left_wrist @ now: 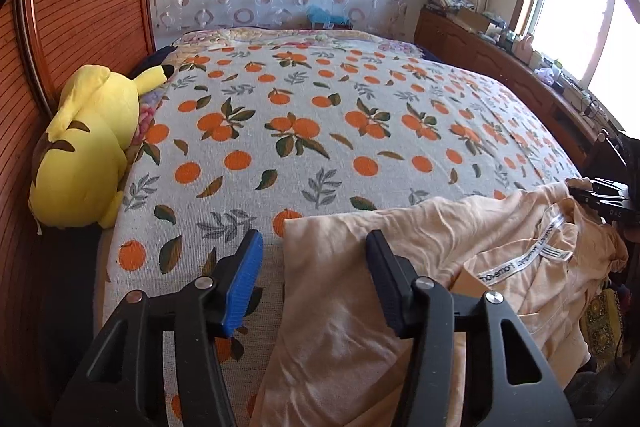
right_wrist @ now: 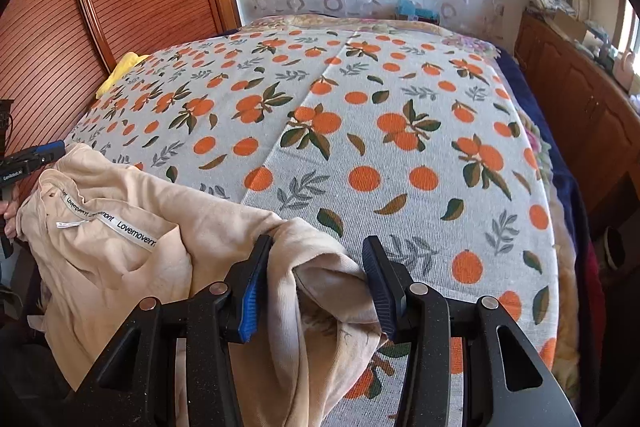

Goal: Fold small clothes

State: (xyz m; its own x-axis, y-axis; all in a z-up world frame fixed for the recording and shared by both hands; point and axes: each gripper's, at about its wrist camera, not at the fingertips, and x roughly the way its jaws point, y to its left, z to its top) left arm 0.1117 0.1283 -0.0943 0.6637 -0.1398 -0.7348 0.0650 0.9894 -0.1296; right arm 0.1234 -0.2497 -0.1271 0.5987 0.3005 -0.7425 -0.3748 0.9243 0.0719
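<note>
A: Currently where's the peach garment (left_wrist: 400, 267)?
B: Bunched at the bed's (left_wrist: 320, 131) near edge. Left gripper (left_wrist: 314, 263) fingers spread, fold edge between them, unpinched. Right gripper (right_wrist: 316, 267) fingers pinching a bunched wad.
A: Room?
B: Open bedspread ahead of both. Neck tape (right_wrist: 128, 227) reads "Lovemovement".

Garment (left_wrist: 400, 267) runs off bottom edge in both views, lower part unseen; neck tape text only partly legible. Plush (right_wrist: 120, 71) mostly hidden behind bed edge, upper left of right view. Clutter on cabinet (left_wrist: 500, 31), upper right of left view, too small to ID.
</note>
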